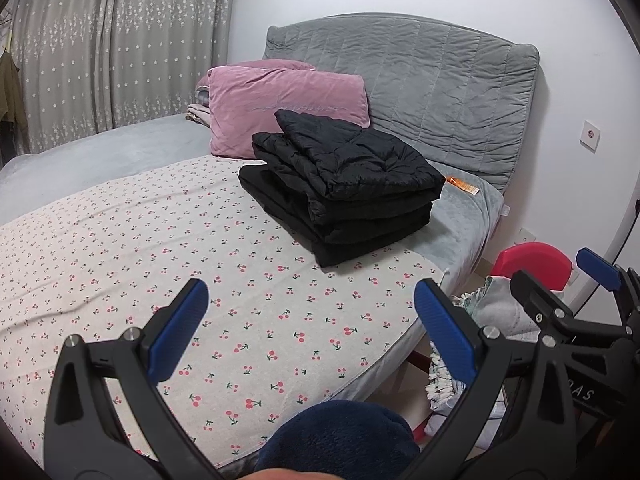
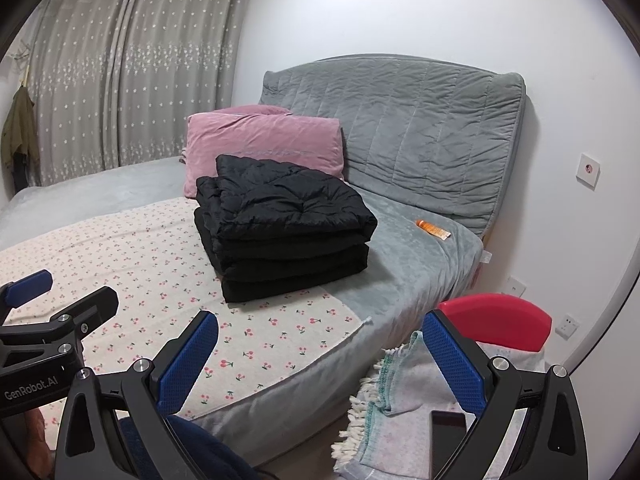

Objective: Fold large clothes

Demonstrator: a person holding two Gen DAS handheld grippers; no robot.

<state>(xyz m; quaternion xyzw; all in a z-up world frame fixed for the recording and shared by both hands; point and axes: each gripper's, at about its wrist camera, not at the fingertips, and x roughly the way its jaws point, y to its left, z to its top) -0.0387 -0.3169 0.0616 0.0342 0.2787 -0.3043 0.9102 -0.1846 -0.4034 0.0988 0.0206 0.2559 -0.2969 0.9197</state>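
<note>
Bedroom, bed (image 1: 120,240) under cherry-print sheet.
Left gripper (image 1: 308,324) and right gripper (image 2: 320,356) both spread wide, empty, "GenRobot.AI" legible; beyond, one folded black coat stack (image 2: 286,232) on bed, two pink pillows (image 2: 264,140), one orange tube (image 2: 433,229).

"GenRobot.AI" stands in pale letters on the black body of the left gripper (image 2: 30,288), at nine o'clock in the right wrist view. The letters "AS" show on the right gripper (image 1: 560,276), at four o'clock in the left wrist view. The print on the orange tube (image 2: 433,229) is too small to read.
</note>
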